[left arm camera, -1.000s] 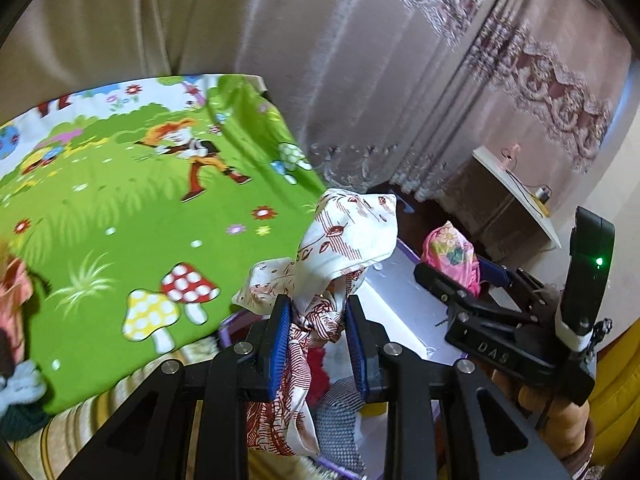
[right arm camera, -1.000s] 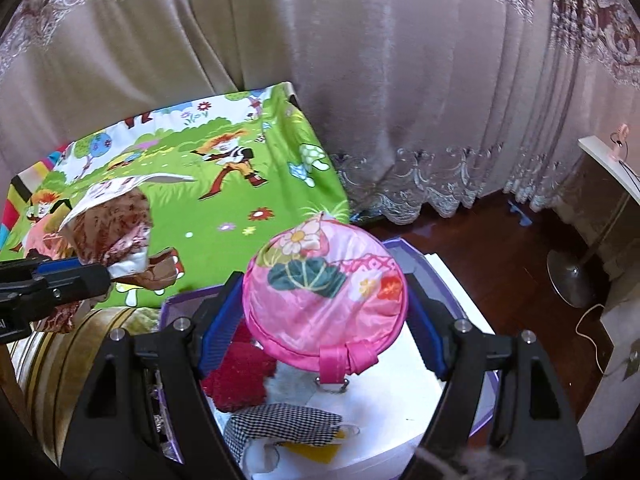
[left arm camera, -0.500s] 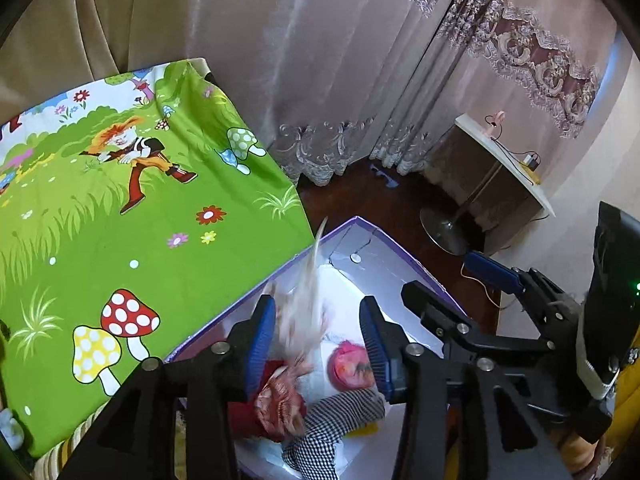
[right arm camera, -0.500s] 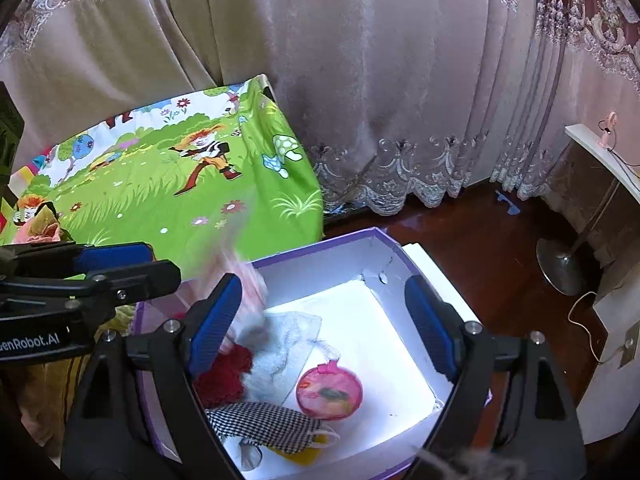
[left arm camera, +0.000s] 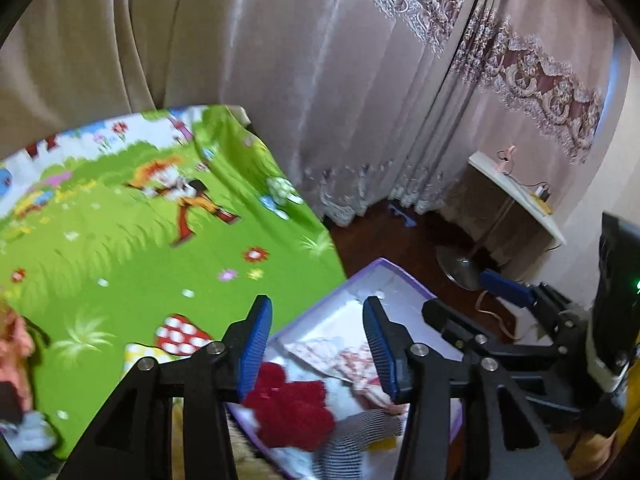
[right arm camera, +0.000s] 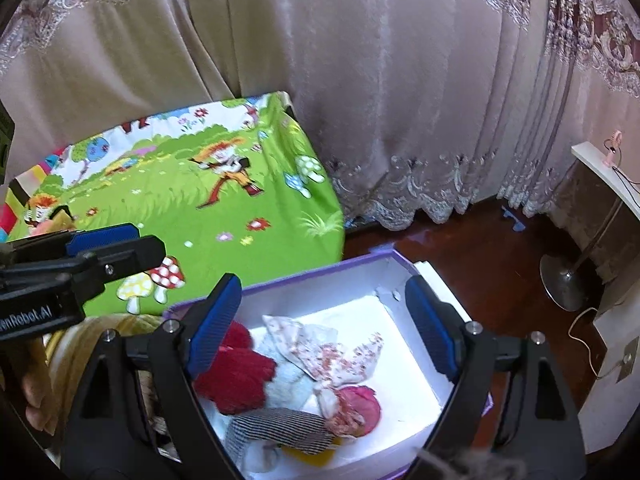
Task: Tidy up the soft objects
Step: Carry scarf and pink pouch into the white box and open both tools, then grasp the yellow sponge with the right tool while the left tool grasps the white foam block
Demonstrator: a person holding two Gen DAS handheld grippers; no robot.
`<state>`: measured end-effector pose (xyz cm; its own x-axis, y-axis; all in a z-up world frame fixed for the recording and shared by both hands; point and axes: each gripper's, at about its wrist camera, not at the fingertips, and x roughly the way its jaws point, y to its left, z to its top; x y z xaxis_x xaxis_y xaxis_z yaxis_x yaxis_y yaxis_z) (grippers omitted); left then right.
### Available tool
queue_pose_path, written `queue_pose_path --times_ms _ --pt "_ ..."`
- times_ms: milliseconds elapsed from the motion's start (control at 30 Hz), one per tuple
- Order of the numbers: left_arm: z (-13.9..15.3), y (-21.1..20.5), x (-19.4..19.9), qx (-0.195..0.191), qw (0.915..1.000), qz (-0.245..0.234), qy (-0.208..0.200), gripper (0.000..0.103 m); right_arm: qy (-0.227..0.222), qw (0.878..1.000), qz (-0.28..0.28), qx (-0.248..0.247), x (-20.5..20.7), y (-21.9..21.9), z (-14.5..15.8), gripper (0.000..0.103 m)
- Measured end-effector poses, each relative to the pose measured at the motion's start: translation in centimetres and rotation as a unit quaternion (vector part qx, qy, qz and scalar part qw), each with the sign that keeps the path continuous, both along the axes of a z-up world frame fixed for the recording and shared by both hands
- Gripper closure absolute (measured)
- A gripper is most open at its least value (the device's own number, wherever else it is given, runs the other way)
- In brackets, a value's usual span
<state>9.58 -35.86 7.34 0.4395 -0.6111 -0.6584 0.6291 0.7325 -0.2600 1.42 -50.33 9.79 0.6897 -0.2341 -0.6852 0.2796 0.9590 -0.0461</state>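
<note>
A white box with a purple rim (right arm camera: 320, 270) stands on the floor and holds soft things: a red fuzzy item (right arm camera: 236, 372), a white and red patterned cloth (right arm camera: 324, 350), a pink round pouch (right arm camera: 358, 404) and a black-and-white checked cloth (right arm camera: 280, 426). My right gripper (right arm camera: 324, 328) is open and empty above the box. My left gripper (left arm camera: 316, 344) is open and empty above the box's left part (left arm camera: 384, 270); the red item (left arm camera: 292, 408) and patterned cloth (left arm camera: 340, 360) lie below it. The left gripper also shows in the right wrist view (right arm camera: 104, 240).
A bed with a green cartoon sheet (right arm camera: 200, 208) lies left of the box. Long curtains (right arm camera: 400, 100) hang behind. A fan stand (right arm camera: 568, 280) and a white-topped table (right arm camera: 604, 168) are at the right on dark wooden floor. An orange toy (left arm camera: 12, 344) lies on the bed.
Both grippers opened. The patterned cloth dropped from the left gripper and the pink pouch from the right one; both now lie in the box.
</note>
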Motion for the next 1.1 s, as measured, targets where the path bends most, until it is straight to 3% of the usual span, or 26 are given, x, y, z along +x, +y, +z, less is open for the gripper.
queue_pose_path --times_ms 433,667,933,1100 --pt "3.6 9.1 1.7 -0.001 0.9952 0.064 -0.075 0.049 -0.031 0.996 0.081 0.028 3.6 6.8 1.9 0.017" --pt "3.7 15.5 3.8 -0.014 0.9914 0.110 -0.070 0.049 -0.019 0.992 0.119 0.031 6.3 10.5 1.5 0.017" --pt "2.5 24.7 6.8 -0.015 0.9771 0.206 -0.050 0.049 -0.012 0.982 0.183 0.051 9.4 15.2 1.4 0.017" --pt "1.9 29.9 8.3 -0.009 0.9651 0.258 -0.045 0.049 -0.003 0.975 0.219 0.038 11.4 18.5 1.4 0.017"
